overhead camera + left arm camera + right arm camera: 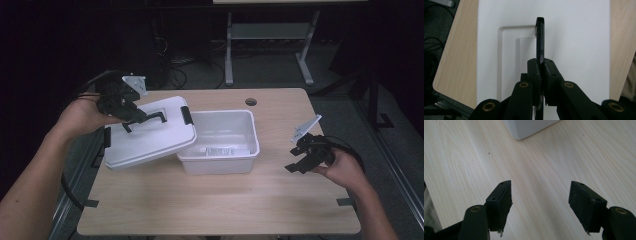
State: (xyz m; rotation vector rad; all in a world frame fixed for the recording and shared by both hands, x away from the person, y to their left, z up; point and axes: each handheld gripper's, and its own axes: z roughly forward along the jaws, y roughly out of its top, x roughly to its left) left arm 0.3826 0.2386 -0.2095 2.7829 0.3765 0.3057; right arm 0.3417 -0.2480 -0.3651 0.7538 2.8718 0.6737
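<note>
A white plastic box (220,142) stands open in the middle of the table. Its white lid (150,132) lies tilted, its right edge propped on the box's left rim. My left gripper (134,116) is shut on the lid's black handle (150,117); in the left gripper view the pads clamp the thin handle (540,42) above the lid (579,45). My right gripper (297,165) hovers to the right of the box, open, with nothing between its fingertips (499,197). A corner of the box (529,127) shows ahead of it.
The wooden table (220,200) has a round cable hole (251,102) at the back. A label lies inside the box (221,150). Black latches sit on the lid's ends (186,115). A desk's metal legs (228,50) stand behind the table.
</note>
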